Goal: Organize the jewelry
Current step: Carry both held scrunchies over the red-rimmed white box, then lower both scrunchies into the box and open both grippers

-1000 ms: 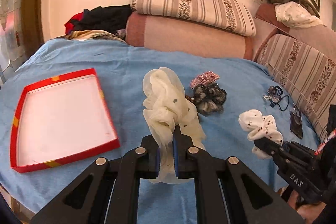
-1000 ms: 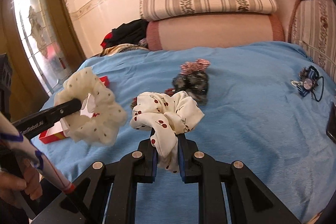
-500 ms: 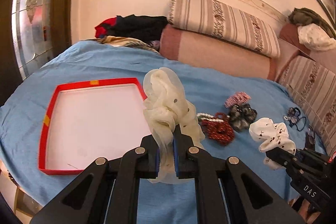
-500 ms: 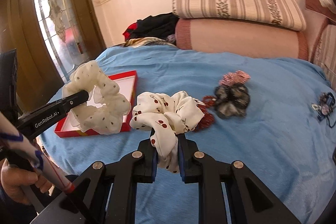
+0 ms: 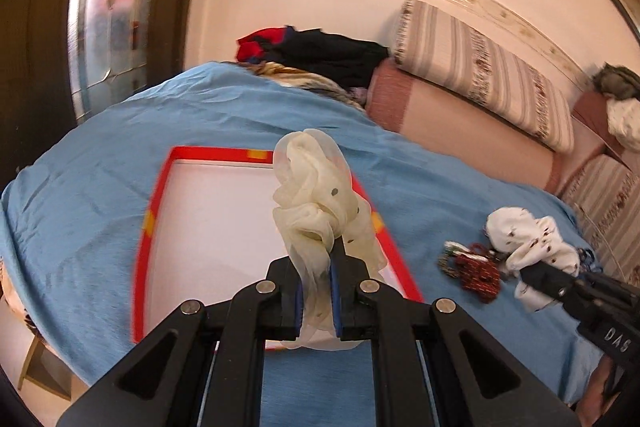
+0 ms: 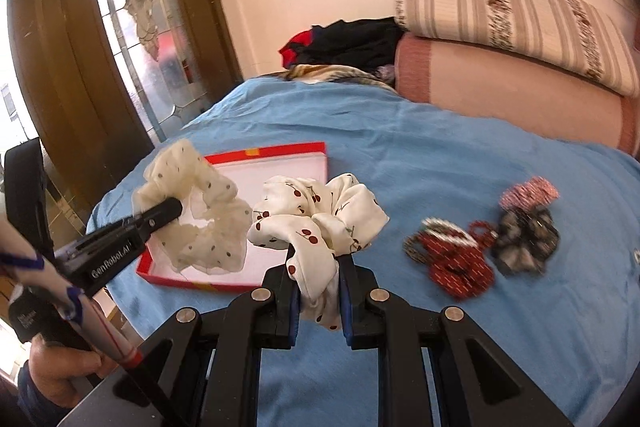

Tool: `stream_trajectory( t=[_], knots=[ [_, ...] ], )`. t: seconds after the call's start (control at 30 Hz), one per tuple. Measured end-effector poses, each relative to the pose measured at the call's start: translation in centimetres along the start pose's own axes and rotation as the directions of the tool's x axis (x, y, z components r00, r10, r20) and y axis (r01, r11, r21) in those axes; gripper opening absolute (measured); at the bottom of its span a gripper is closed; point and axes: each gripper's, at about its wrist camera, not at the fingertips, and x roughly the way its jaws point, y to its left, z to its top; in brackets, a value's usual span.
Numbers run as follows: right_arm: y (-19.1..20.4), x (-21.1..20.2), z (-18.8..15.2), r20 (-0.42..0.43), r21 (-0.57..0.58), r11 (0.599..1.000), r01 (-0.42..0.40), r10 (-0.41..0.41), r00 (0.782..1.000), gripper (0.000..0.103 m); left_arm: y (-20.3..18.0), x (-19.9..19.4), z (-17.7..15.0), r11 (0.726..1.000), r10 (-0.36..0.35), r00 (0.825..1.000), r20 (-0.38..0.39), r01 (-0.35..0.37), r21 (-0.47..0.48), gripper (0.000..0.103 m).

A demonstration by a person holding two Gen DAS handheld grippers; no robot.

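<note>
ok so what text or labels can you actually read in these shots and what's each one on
"GenRobot.AI": white lettering on the side of the left gripper, seen from the right wrist view.
"DAS": white letters on the side of the right gripper, seen from the left wrist view; the word may run on out of sight.
White print on the black handle at lower left: too blurred to read.

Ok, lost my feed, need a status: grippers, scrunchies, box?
Left gripper shut on cream dotted scrunchie, over red box. Right gripper shut on cherry scrunchie, short of box. Box looks bare; nothing blocking.
</note>
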Motion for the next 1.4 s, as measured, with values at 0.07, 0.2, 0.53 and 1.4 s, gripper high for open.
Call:
stream_trajectory(
  t=[0.07,0.2,0.53,1.4],
  knots=[
    [1.1,1.0,0.8,-0.005,-0.016,1.000,-0.011,0.011,1.000,0.017,1.6,0.4,0.3,1.000,0.020,1.000,-0.003,-0.020,-0.023,0.010],
    [2.5,3.1,2.1,-0.026,-0.035,0.999,-0.034,0.033,0.999,0.017,4.5,1.3,1.2,0.996,0.057,0.998,-0.007,-0.057,-0.062,0.010],
    [4.8,9.7,5.9,-0.077,-0.065,0.996,-0.055,0.050,0.996,0.017,7.5,5.7,4.5,0.993,0.083,0.996,-0.033,-0.085,-0.078,0.010],
    [3.8,27.1,8.2,-0.277,0.015,0.999,-0.035,0.037,0.960,0.018,11.6,15.4,5.0,0.979,0.098,0.973,-0.209,-0.132,-0.153,0.030]
  ],
)
